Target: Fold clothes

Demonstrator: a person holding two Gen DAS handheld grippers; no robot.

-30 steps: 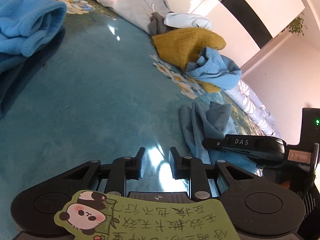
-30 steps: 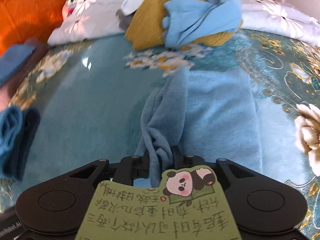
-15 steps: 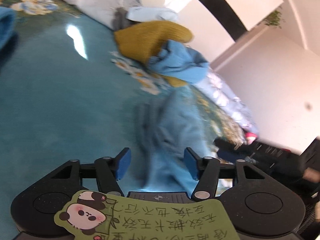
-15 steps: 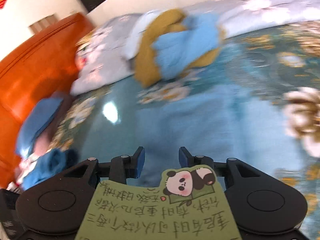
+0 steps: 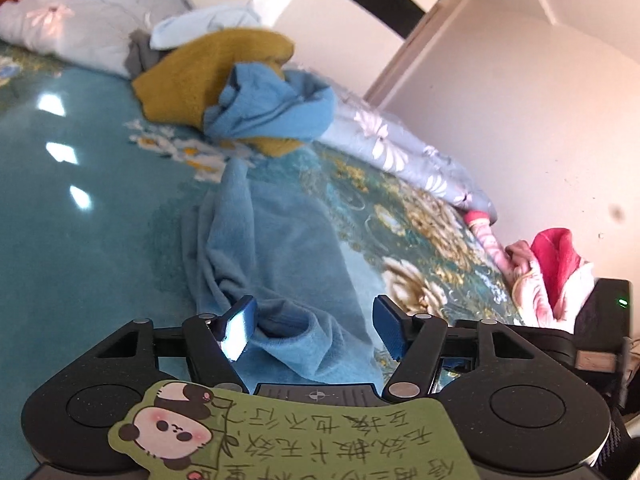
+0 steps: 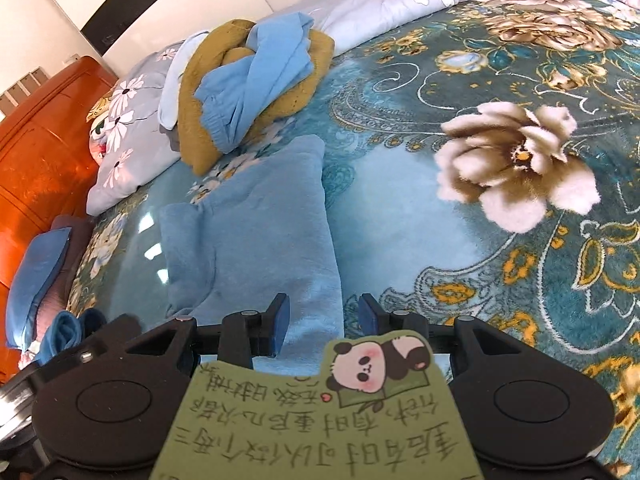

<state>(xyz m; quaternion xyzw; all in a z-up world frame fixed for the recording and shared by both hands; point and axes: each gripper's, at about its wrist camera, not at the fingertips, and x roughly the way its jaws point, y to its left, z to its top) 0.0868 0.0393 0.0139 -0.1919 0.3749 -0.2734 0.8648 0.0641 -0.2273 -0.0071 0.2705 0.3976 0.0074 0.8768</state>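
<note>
A light blue fleece garment (image 5: 280, 248) lies spread on the teal floral bedspread (image 5: 80, 200), its left side bunched into folds. My left gripper (image 5: 314, 312) hovers over the garment's near end. A fold of cloth sits between its jaws, which are closing, and the pads do not press on it. In the right wrist view the same garment (image 6: 256, 232) lies flat, and my right gripper (image 6: 324, 306) stands open above its near right edge, holding nothing.
A pile with a mustard sweater (image 5: 192, 76) and a blue garment (image 5: 276, 108) sits beyond the fleece. A grey flowered quilt (image 5: 80, 20) lines the far edge. Pink clothes (image 5: 556, 264) lie at right. An orange headboard (image 6: 36, 160) and folded blue items (image 6: 36, 272) are at left.
My right gripper let go of the bunched fleece and opened, then swung aside. My left gripper opened wide and moved over the garment, which now lies spread out.
</note>
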